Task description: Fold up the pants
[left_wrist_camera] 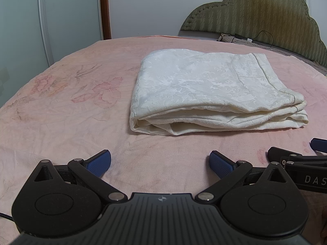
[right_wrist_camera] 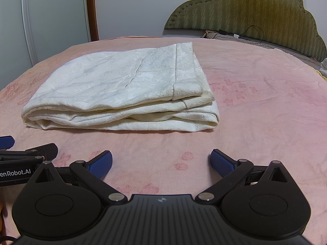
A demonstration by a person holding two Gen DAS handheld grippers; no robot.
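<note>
Left tongs (left_wrist_camera: 160, 164) spread wide, empty, low over pink bedspread (left_wrist_camera: 61, 110). Right tongs (right_wrist_camera: 161, 164) likewise spread, empty, side by side with left. Just beyond both: cream pants (right_wrist_camera: 122, 94) folded into layered rectangle, flat mid-bed, touching neither tongs. Farthest: olive quilted headboard (right_wrist_camera: 255, 10), black cable (right_wrist_camera: 253, 32) at its foot.
</note>
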